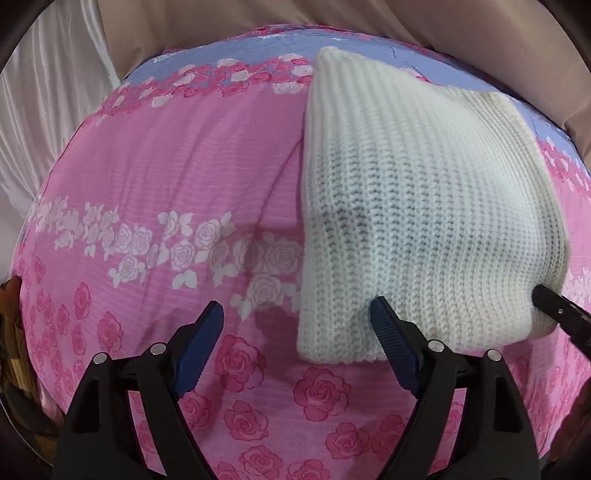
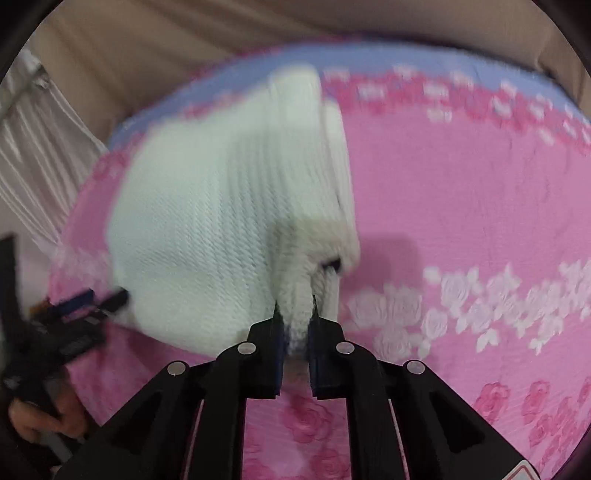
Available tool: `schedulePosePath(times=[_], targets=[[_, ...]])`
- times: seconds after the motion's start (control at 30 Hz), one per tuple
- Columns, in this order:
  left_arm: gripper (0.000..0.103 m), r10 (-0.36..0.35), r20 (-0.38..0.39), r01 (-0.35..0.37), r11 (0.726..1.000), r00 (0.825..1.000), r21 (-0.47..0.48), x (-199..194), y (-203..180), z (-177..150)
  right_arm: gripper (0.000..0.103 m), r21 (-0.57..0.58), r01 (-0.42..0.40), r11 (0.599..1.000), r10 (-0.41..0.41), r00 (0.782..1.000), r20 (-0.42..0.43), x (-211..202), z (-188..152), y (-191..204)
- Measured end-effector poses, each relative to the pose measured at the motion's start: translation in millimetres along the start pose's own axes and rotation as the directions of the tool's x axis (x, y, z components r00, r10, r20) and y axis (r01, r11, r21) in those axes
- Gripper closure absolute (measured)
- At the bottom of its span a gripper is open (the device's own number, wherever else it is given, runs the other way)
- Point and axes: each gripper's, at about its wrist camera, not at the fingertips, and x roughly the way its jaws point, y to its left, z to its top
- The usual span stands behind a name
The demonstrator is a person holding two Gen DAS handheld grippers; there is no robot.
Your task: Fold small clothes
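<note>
The white knit piece (image 1: 417,206) lies on the bed, on the pink rose sheet (image 1: 177,177). It looks like a small knitted thing, maybe a hat or a tiny sweater; we cannot tell which. Its near edge is lifted up a bit off the sheet.

Our right gripper (image 2: 295,314) has its jaws closed tight on a bunched corner of the knit. The right view is blurry, so it seems to be moving. Our left gripper (image 1: 297,314) has its jaws wide open. One finger sits over the near edge of the knit and the other is over bare sheet, so it holds nothing.

We think we are in the middle of a fold, with one side held up. Next the left jaws should pinch the other near corner. Then both hands can lift the edge and lay it over evenly, so it does not bunch.

Behind the bed hang a tan cloth (image 1: 258,14) and a white curtain (image 1: 48,92).
</note>
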Motion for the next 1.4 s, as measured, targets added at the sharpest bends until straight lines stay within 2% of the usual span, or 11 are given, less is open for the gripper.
schedulePosePath(times=[0.03,0.07,0.13,0.2,0.27,0.4,0.47,0.6,0.77,0.93,1.4], targets=[[0.024,0.004,0.013,-0.004,1.0,1.0,0.006,-5.3,-0.8,-0.6,0.094,0.033,-0.029,0.999,0.028,0.998,0.051,-5.8,-2.8,-5.6],[0.024,0.013,0.029,-0.014,1.0,0.999,0.016,-11.8,-2.4,-1.3,0.092,0.077,-0.046,0.996,0.044,0.999,0.03,-12.7,-0.6,-7.0],[0.023,0.025,0.06,-0.027,0.999,0.998,0.035,-26.2,-7.4,-2.9,0.076,0.135,-0.058,0.989,0.048,0.996,0.079,-40.5,-0.6,-6.0],[0.017,0.019,0.08,-0.022,0.999,0.997,0.035,-39.2,-12.4,-5.0,0.052,0.141,0.0,0.99,-0.021,0.989,0.145,-71.1,-5.4,0.0],[0.014,0.006,0.12,-0.01,0.999,0.993,0.03,-56.1,-19.0,-8.3,0.044,0.148,0.078,0.986,-0.105,0.977,0.186,-92.9,-11.6,1.6],[0.011,-0.012,0.191,0.007,1.0,0.982,0.027,-81.9,-32.8,-15.8,0.029,0.17,0.23,0.958,-0.265,0.936,0.233,-118.3,-39.2,8.2],[0.011,-0.027,0.205,0.021,0.999,0.978,0.028,-89.2,-38.9,-20.2,0.026,0.182,0.255,0.95,-0.295,0.923,0.248,-123.4,-51.0,10.8],[0.011,-0.035,0.214,0.027,0.999,0.976,0.036,-97.2,-49.3,-30.7,0.024,0.121,0.282,0.952,-0.302,0.928,0.219,-116.8,-60.0,26.7],[0.011,-0.016,0.228,0.002,0.998,0.973,0.061,-103.5,-55.8,-40.2,0.021,0.051,0.286,0.957,-0.289,0.924,0.251,-120.6,-69.7,48.4],[0.011,0.006,0.235,-0.015,0.999,0.972,0.038,-108.9,-53.4,-45.3,0.021,0.05,0.261,0.964,-0.265,0.929,0.258,-122.7,-72.9,52.0],[0.012,0.028,0.236,-0.038,0.998,0.971,0.04,-112.1,-56.9,-50.3,0.021,0.063,0.26,0.964,-0.267,0.931,0.249,-123.8,-80.7,51.9]])
